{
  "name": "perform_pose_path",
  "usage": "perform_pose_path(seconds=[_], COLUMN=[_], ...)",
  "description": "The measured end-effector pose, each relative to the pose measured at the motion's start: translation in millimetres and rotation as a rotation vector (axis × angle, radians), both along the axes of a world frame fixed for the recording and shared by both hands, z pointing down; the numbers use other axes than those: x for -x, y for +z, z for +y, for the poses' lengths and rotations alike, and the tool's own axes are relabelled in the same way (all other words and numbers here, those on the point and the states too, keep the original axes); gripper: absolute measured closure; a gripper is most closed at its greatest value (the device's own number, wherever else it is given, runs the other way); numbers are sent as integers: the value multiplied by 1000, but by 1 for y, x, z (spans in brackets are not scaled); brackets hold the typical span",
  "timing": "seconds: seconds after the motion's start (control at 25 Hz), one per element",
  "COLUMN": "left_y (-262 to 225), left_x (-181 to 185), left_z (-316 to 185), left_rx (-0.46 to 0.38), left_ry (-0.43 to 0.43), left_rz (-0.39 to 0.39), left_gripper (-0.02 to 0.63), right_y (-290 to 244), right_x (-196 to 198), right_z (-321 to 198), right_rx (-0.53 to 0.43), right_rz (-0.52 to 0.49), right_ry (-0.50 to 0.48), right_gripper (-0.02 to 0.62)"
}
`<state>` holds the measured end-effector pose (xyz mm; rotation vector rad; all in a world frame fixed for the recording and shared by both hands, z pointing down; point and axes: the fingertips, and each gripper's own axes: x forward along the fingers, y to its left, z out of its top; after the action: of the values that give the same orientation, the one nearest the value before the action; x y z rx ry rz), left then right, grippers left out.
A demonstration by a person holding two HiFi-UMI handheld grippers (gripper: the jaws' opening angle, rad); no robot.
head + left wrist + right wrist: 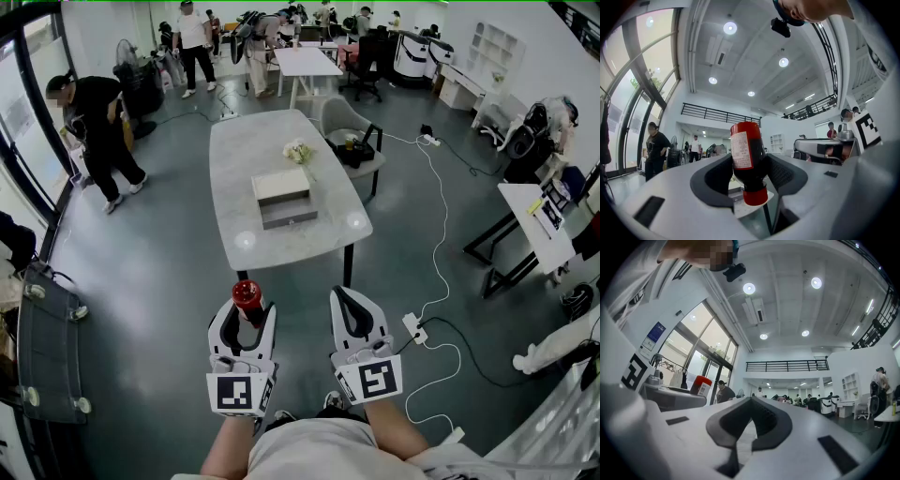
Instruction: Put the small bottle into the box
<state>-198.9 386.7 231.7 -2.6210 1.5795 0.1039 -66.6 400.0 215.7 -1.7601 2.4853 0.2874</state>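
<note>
Bottle (748, 157) in left tool (248, 317)

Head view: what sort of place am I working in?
Likely an open lab or office workshop: a white desk and an office chair at the back, cables trailing over the floor.

Glossy bottle (750, 164), paper label (741, 150); polished stone-look table (234, 159).

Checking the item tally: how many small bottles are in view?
1. The bottle is gripped between the jaws of the left gripper, ahead of the table. Others may be hidden from view.
</note>
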Motion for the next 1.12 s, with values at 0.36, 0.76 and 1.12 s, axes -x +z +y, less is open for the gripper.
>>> perform_pose_path(seconds=[0.36,0.76,1.12], left_y=[28,54,27], left_x=[7,-13,-79], left_z=[8,-69,-190], left_rx=[56,86,87], left_ry=[55,52,-12], left_rz=[15,27,12], left_gripper=[365,365,366], right_y=[21,43,14], right_x=[9,-19,-89], right_z=[21,-61,-179], right_rx=[34,27,15], right_rz=[-11,-18,-73], right_ry=[45,43,-51], right_gripper=[569,569,569])
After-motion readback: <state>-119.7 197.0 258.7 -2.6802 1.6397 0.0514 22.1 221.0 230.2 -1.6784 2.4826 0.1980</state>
